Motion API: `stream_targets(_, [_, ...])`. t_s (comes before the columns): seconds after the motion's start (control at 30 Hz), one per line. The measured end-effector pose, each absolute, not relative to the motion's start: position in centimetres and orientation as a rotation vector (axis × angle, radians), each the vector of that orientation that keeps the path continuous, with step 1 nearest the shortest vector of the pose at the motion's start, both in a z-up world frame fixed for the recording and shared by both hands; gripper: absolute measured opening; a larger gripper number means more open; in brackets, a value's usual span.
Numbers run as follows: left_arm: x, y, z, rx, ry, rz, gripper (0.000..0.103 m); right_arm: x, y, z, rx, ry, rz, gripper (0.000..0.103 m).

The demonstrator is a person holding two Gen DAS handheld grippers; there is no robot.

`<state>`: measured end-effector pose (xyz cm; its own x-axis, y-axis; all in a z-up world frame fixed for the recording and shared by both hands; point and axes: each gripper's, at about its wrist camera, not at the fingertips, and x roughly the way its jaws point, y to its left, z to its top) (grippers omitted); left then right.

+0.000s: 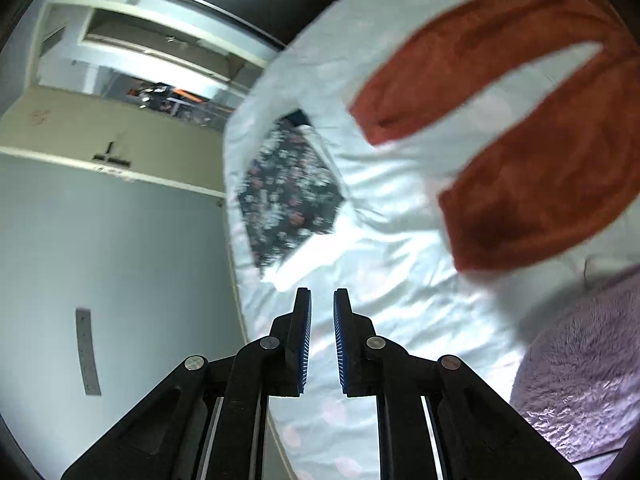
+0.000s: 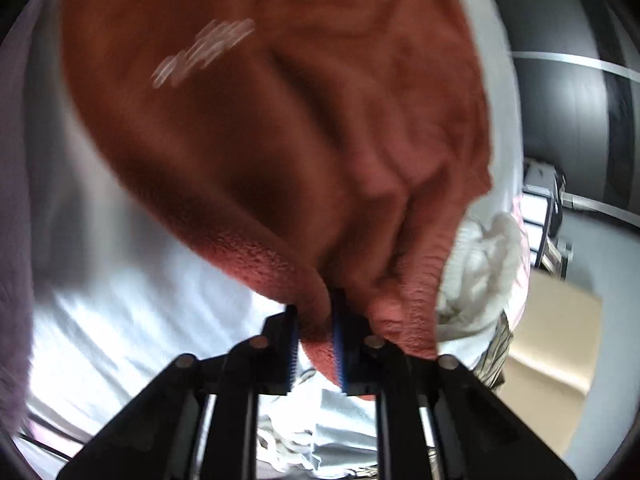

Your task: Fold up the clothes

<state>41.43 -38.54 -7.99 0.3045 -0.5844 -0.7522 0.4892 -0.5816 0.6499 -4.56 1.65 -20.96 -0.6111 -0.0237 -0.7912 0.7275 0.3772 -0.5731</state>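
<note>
Our right gripper (image 2: 316, 320) pinches the rust trousers (image 2: 280, 120); legs (image 1: 520, 128) splay along the bedsheet (image 1: 400, 280) only leftside, where our left gripper (image 1: 322, 308) is narrowed, empty.

Rust-orange fleece trousers (image 1: 520, 128): two legs spread in a V on my pale bedsheet, flat at the far end. Near end bunched and creased, one thick fold pinched in my right tool (image 2: 316, 332). Small whitish print on the fabric, blurred. Folded dark floral garment (image 1: 288, 192): lies near the bed's edge.
</note>
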Motion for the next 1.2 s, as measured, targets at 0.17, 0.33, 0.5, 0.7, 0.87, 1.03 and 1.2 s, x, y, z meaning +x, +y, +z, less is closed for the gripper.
stream_targets(0.17, [38.4,-36.8,-13.4,1.804,-0.179,-1.567,0.018,-7.7,-0.9,-16.1,0.672,1.766,-1.539,0.009])
stream_targets(0.33, [35.6,-36.5,-17.8,2.032,-0.175,-1.699,0.033,-9.3,-2.5,-14.0,0.709,1.729,-1.648,0.009])
stream_targets(0.5, [34.1,-36.1,-22.3,2.237,-0.229,-1.694,0.036,-9.3,-3.1,-14.9,0.738,1.773,-1.642,0.009])
stream_targets(0.7, [32.8,-36.0,-26.0,2.377,-0.255,-1.683,0.055,-10.0,-3.5,-15.2,0.796,1.749,-1.695,0.009])
stream_targets(0.87, [31.2,-35.2,-28.7,2.433,-0.323,-1.699,0.055,-10.6,-3.7,-15.7,0.824,1.745,-1.693,0.009])
stream_targets(1.03, [30.1,-35.1,-30.7,2.379,-0.353,-1.67,0.034,-11.1,-3.5,-16.1,0.841,1.732,-1.703,0.009])
stream_targets(1.2, [30.5,-35.4,-28.2,2.203,-0.3,-1.698,0.011,-9.8,-1.9,-16.9,0.783,1.784,-1.655,0.009])
